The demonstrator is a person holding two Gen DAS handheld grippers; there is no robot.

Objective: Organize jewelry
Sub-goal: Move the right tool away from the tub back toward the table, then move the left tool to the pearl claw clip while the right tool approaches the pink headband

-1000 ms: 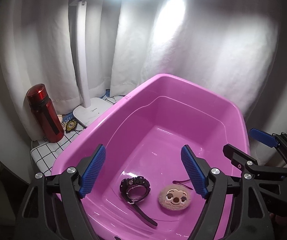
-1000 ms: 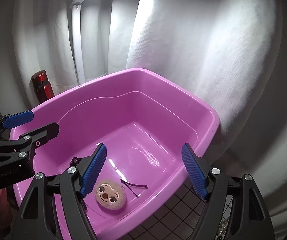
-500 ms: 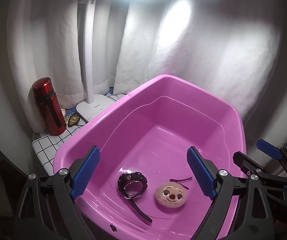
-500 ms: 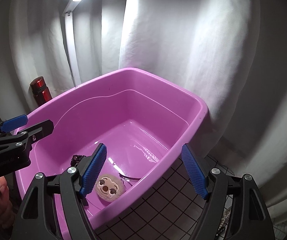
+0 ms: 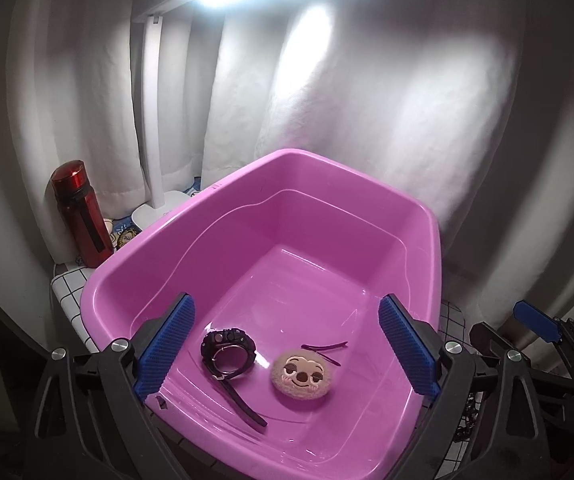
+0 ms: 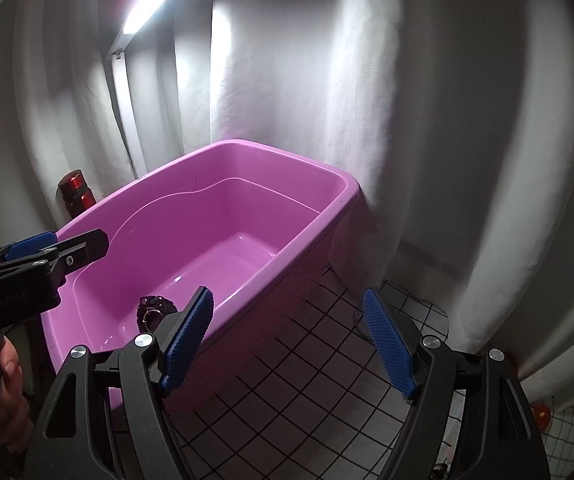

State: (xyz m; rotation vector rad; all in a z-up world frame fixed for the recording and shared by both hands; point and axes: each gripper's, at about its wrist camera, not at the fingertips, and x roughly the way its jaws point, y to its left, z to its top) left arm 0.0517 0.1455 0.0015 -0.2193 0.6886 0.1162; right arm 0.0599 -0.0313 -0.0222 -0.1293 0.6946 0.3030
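Both tongs, left (image 5: 287, 344) and right (image 6: 287, 342), gape empty. Watch (image 5: 227, 351), lower centre in the tub (image 5: 247, 184): light, stiff-cased; pinch you its strap.

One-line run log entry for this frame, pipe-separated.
left gripper: open, empty, over pink tub | right gripper: open, empty, over checked cloth | in tub: black watch, sloth plush, hairpin

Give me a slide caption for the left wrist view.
Open left gripper above a pink tub holding a watch, plush face and hairpins.
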